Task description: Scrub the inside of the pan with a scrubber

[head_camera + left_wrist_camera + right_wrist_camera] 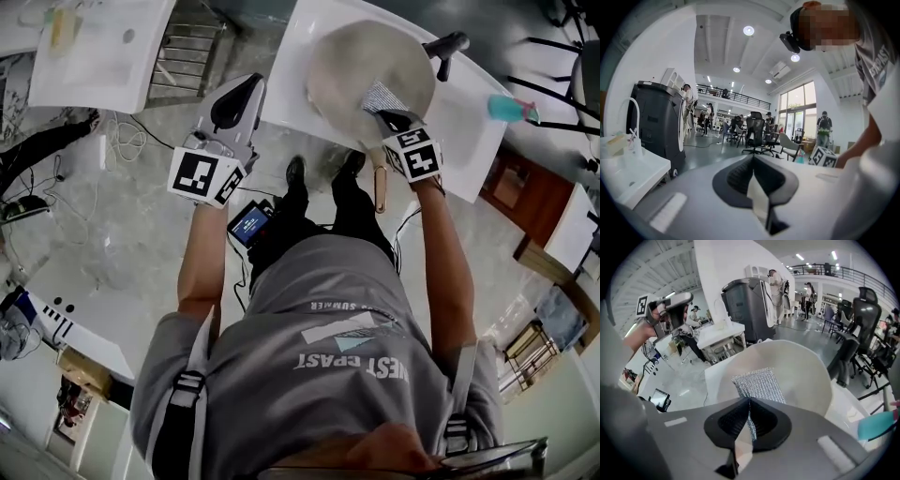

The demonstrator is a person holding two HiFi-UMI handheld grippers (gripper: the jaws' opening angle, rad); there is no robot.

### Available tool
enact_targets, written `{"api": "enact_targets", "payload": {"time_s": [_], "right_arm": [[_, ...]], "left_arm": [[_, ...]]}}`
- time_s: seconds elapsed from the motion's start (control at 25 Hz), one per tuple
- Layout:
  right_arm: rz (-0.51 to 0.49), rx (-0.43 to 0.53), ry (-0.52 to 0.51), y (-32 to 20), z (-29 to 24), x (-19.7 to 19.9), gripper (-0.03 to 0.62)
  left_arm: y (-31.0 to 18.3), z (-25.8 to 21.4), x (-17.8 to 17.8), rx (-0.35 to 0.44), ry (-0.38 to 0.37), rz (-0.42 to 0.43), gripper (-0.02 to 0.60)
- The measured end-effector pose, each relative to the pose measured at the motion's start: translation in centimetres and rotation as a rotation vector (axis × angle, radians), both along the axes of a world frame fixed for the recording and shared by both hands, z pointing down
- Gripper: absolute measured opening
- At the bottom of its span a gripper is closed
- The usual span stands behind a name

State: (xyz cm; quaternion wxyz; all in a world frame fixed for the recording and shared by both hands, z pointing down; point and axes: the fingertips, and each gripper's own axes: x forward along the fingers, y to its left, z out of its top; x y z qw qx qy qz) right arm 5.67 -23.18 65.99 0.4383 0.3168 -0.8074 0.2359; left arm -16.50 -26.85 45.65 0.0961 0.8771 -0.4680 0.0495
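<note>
In the head view, the person is standing at a white surface (473,136) on the far right, where a cream pan (347,70) is lying with its wooden handle (380,186) pointing near. The right gripper (386,114) is reaching over the pan's near rim and pinching a silvery mesh scrubber (382,96), which is hanging inside the pan. The left gripper (249,86) is hovering to the left, apart from the pan. The grey shirt (328,356) is showing upside-down print, seemingly "WEST COAST" under "SUMMER". In the left gripper view, the left gripper (752,159) is holding its jaws together on nothing, and is pointing out over the room. In the right gripper view, the right gripper (749,401) is clamping the scrubber (759,383) by its near edge, with the pan (801,366) lying beyond.
</note>
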Motion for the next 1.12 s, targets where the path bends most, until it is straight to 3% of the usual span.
{"api": "enact_targets", "payload": {"time_s": [0.32,0.52,0.8,1.12], "right_arm": [[0.2,0.141,-0.05,3.0,-6.8,5.1,0.014],[0.37,0.19,-0.026,5.6,-8.0,13.1,0.014],[0.609,0.153,0.107,10.5,-4.7,26.4,0.014],[0.712,0.031,0.275,14.8,2.5,35.4,0.015]], "left_arm": [[2.4,-3.3,2.2,0.028,-0.013,0.095,0.003],[3.2,-4.2,5.0,0.024,-0.033,0.142,0.003],[3.7,-4.6,8.0,0.001,-0.066,0.204,0.003],[4.2,-5.1,10.7,-0.013,-0.086,0.247,0.003]]}}
